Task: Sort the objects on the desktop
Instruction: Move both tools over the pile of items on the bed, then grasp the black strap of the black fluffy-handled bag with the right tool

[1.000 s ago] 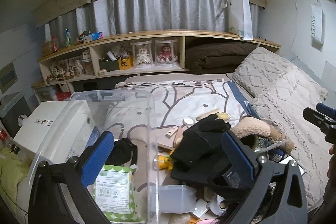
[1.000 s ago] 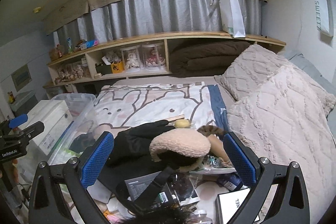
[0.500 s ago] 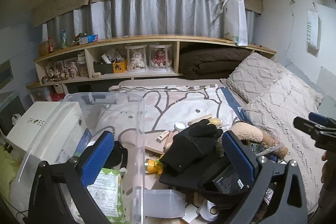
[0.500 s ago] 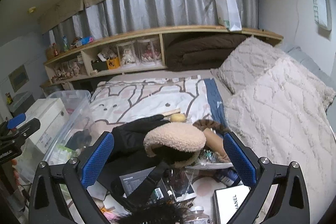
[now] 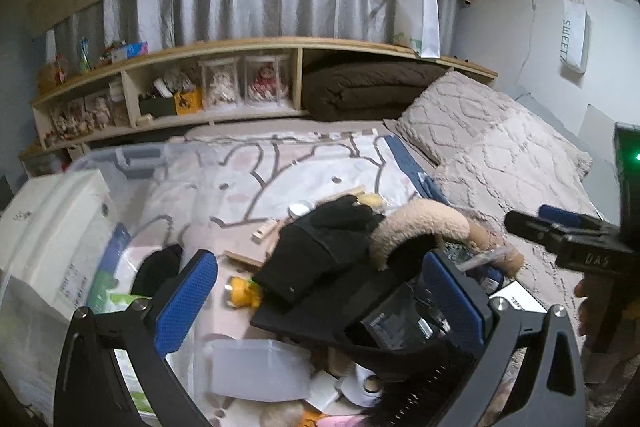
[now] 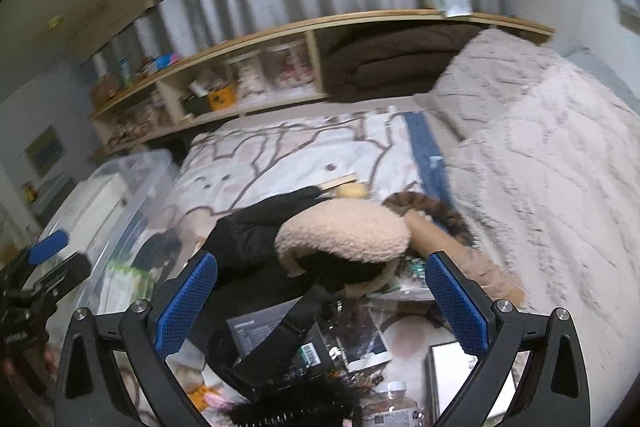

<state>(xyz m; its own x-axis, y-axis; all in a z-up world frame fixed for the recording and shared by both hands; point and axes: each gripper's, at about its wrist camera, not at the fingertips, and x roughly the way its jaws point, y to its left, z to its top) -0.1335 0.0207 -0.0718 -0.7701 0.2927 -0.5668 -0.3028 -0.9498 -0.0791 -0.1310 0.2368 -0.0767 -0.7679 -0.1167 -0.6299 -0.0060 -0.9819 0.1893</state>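
Observation:
A pile of clutter lies on the bed. A black glove [image 5: 320, 247] [image 6: 256, 239] lies on a black box [image 5: 360, 323], with beige fleece earmuffs [image 5: 420, 231] [image 6: 344, 235] beside it. A yellow toy [image 5: 240, 293] and a clear lidded tub [image 5: 256, 371] lie nearer. My left gripper [image 5: 320, 303] is open and empty above the pile. My right gripper [image 6: 320, 303] is open and empty above the earmuffs; it also shows at the right of the left wrist view [image 5: 568, 239].
A clear storage bin [image 5: 120, 163] [image 6: 136, 171] stands at the bed's left edge with a green-white pack [image 5: 120, 307] and a black item inside. A white box [image 5: 52, 219] stands left of it. Beige pillows [image 5: 500, 147] lie right. A shelf [image 5: 240, 51] runs behind.
Both grippers have moved forward and lower over the pile. The right wrist view has tilted and blurred. Nothing was picked up.

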